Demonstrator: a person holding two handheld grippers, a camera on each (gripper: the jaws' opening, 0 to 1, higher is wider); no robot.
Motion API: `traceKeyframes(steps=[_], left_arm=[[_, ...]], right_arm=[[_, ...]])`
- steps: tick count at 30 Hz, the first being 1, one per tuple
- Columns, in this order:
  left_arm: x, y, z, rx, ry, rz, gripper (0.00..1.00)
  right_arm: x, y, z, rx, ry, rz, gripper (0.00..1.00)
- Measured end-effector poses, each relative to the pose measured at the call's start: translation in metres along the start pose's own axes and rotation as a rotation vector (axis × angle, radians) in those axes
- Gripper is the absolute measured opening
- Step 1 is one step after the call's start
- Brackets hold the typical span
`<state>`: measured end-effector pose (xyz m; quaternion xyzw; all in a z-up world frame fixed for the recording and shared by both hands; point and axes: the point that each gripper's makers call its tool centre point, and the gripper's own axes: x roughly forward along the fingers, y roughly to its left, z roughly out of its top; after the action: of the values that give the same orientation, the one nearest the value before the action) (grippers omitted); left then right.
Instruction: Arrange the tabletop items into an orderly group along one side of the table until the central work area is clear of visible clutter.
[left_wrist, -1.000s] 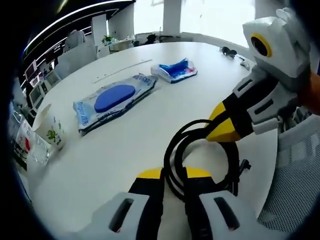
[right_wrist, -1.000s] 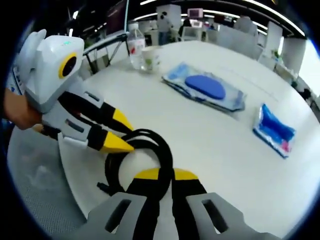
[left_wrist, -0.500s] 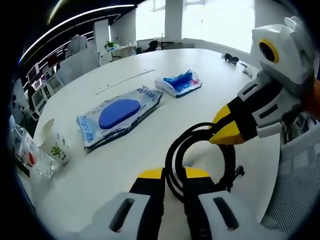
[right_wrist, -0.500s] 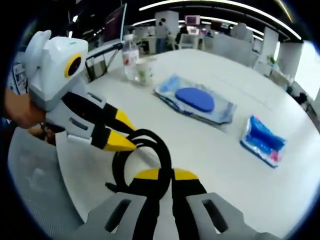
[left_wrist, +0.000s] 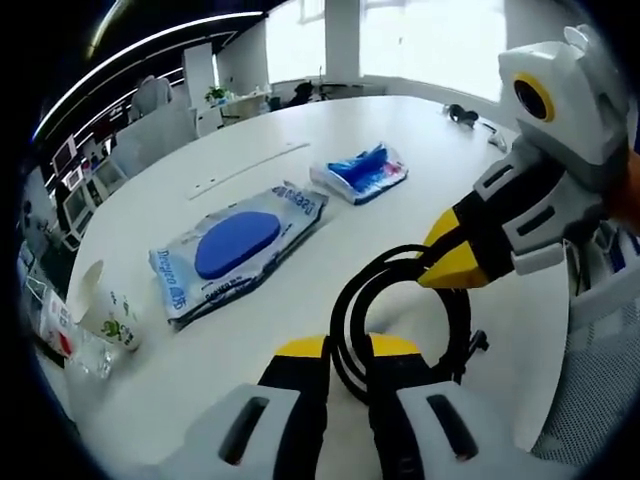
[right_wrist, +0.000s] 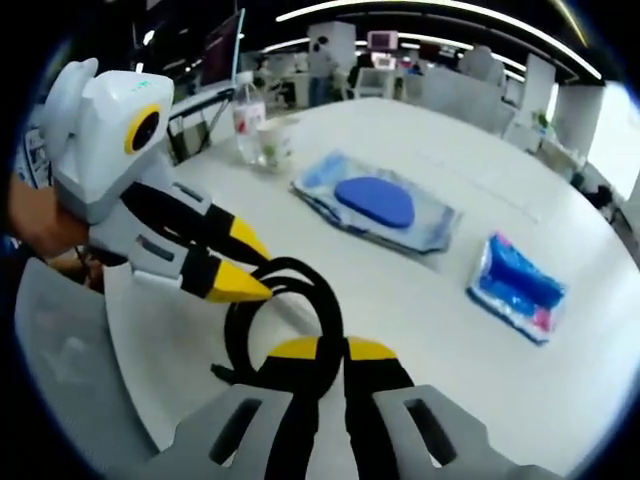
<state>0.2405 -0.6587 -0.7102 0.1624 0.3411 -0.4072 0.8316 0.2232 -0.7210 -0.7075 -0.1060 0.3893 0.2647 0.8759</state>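
both the left gripper (left_wrist: 335, 350) and right gripper (right_wrist: 332, 350) are clamped on the coiled black cable (left_wrist: 400, 310) near the table's (left_wrist: 300, 120) edge. tidying looks barely begun: the wet-wipes pack (left_wrist: 235, 245) and blue packet (left_wrist: 360, 170) lie mid-table, apart from the paper cup (left_wrist: 105, 310) and water bottle (right_wrist: 247, 120) by the far edge.

Left gripper (left_wrist: 345, 350) low at the near table edge, its 2 yellow-tipped jaws closed tight on a coiled black cable (left_wrist: 400, 310). Right gripper (right_wrist: 332, 350) opposite, pinching the same coil, jaws likewise closed
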Motion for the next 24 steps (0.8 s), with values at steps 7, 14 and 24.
traceKeyframes(steps=[7, 14, 24], left_arm=[[0.009, 0.011, 0.006, -0.017, 0.008, 0.009, 0.12], [0.017, 0.017, 0.006, -0.021, 0.024, 0.016, 0.12], [0.031, 0.026, 0.005, -0.015, 0.041, 0.026, 0.13]], right_arm=[[0.007, -0.009, 0.008, 0.009, -0.002, 0.017, 0.04], [0.017, -0.015, 0.009, 0.037, 0.002, 0.034, 0.04], [0.029, -0.023, 0.01, 0.059, 0.004, 0.038, 0.04]])
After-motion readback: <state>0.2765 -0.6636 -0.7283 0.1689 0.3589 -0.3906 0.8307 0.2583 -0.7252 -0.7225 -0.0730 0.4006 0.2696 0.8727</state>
